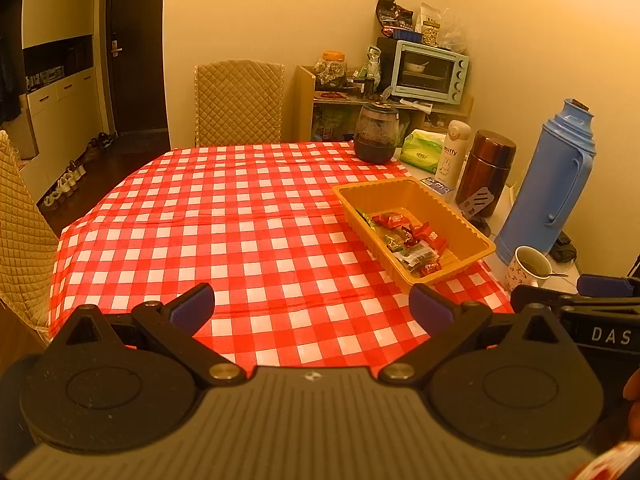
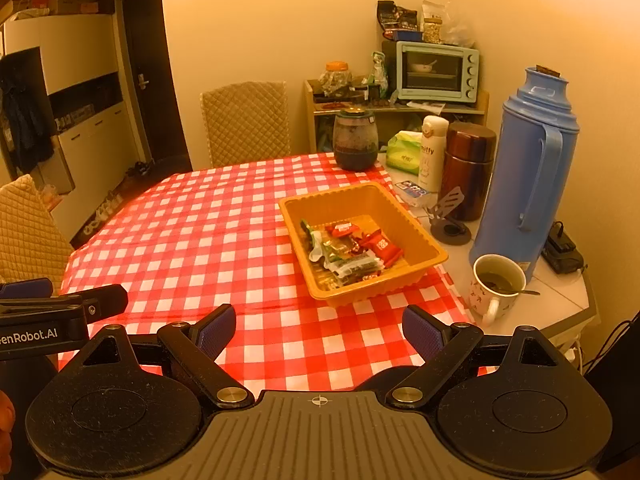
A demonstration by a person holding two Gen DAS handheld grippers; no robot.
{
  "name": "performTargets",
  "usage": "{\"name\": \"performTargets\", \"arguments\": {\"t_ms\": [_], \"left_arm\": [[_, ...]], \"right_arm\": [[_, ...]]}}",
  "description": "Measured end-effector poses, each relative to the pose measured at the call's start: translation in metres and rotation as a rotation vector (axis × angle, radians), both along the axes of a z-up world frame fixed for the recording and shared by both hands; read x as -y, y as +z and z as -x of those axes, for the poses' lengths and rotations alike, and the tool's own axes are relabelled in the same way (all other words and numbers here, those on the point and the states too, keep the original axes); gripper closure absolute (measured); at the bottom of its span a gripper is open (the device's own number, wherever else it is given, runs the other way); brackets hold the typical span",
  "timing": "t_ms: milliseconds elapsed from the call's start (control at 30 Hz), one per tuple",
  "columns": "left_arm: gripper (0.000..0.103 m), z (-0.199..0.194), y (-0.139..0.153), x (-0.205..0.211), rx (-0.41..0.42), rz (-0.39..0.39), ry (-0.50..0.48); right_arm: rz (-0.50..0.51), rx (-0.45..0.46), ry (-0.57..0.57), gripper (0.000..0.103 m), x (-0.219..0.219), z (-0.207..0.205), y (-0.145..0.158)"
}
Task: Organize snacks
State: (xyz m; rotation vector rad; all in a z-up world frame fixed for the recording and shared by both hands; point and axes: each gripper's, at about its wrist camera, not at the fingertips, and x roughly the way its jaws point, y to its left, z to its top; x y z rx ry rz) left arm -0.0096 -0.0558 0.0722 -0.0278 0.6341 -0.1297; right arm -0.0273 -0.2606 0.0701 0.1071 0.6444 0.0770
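Right now both grippers, the left gripper point(image 1: 311, 306) and the right gripper point(image 2: 319, 326), are wide open and hold nothing. All the snacks point(image 2: 350, 250) lie in the yellow tray point(image 2: 362, 196). A careless reach could knock the full cup point(image 2: 498, 284) beside it.

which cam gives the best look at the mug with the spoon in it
The right wrist view. There the mug shows whole, off the tablecloth beside the blue flask, with its handle, the liquid inside and the spoon across the rim. The left wrist view has the same mug smaller near the right edge, its base cut off by the right gripper.
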Motion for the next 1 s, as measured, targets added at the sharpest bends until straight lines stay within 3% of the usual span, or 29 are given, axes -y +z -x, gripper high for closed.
{"name": "performTargets", "arguments": {"t_ms": [1000], "left_arm": [[0.0, 0.001, -0.0064, 0.001, -0.012, -0.001, -0.007]], "right_arm": [[-0.009, 0.004, -0.005, 0.013, 0.0013, 0.0001, -0.0011]]}}
